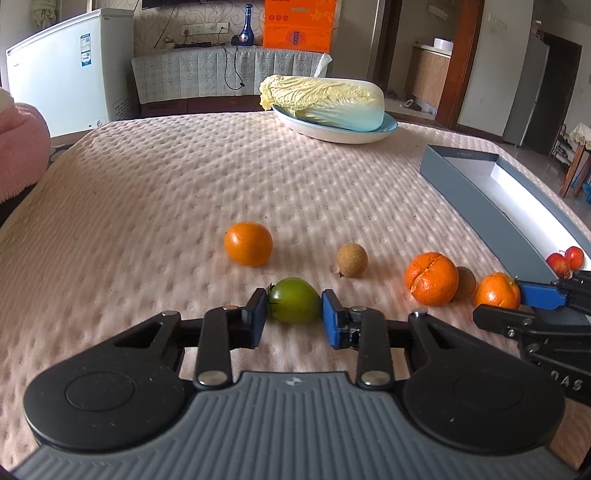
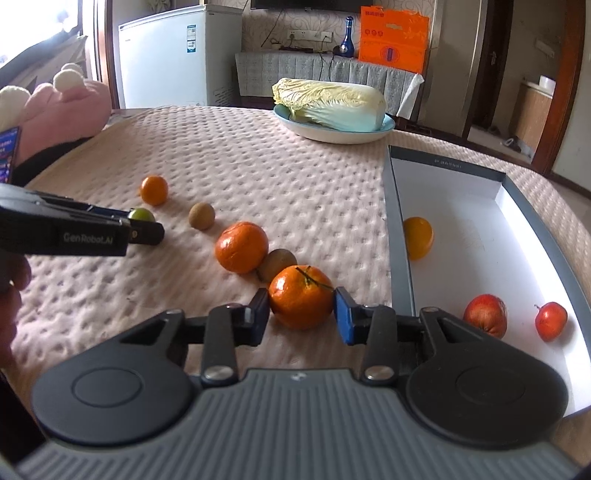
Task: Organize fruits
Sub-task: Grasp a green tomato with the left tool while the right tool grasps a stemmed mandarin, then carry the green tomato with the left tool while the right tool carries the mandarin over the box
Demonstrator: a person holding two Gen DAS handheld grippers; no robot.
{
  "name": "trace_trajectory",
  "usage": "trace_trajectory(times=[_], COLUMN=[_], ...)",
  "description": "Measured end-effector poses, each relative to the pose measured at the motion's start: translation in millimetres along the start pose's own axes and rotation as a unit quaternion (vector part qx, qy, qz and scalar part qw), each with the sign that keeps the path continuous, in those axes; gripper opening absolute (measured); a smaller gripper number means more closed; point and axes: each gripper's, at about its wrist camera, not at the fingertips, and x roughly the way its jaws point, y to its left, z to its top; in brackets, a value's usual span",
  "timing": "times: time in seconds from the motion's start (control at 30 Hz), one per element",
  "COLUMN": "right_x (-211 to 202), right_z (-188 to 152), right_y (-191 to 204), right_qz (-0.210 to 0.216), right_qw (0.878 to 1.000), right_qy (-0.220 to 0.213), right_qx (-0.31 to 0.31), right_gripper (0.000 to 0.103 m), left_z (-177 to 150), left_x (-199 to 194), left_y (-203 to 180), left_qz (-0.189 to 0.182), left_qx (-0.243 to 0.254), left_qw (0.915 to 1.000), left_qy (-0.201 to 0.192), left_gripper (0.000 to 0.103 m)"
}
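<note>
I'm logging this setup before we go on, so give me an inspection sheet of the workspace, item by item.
Surface: bed-like top under a pink quilted cover.
Job's things: green tomato, stemmed orange, two more oranges and brown round fruits loose; grey box holds an orange and red fruits.
Clutter: cabbage on a plate; pink plush.
Grippers: left gripper closed on the green tomato; right gripper closed on the stemmed orange.
Cables: black cord at the far cabinet.
Surroundings: white freezer, orange carton, doorways.

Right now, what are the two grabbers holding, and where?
Left gripper pinches the green tomato by its sides; right gripper pinches a stemmed orange by its sides.
</note>
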Motion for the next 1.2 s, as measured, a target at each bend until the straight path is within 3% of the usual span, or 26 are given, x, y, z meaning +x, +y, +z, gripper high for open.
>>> trace_trajectory(times=[0.27,0.6,1.2], right_x=[-14.9,-39.9,-83.5], right_z=[4.9,10.4,4.6], right_y=[-19.5,-20.1,-45.2], right_qz=[0.07,0.093,0.077], right_qw=[0.993,0.99,0.989], right_qy=[-0.006,-0.037,-0.088], right_qx=[0.097,0.097,0.088], right_gripper=[0.04,0.04,0.04], left_z=[3.3,10.6,19.2], left_x=[-9.0,-27.7,-39.7], left_y=[-1.2,-15.3,-82.7], left_qz=[0.006,0.007,-0.039], left_qx=[-0.004,-0.004,0.014], left_qw=[1.0,0.9998,0.9981], left_qy=[-0.003,-0.02,-0.046], left_gripper=[0.036,0.036,0.036])
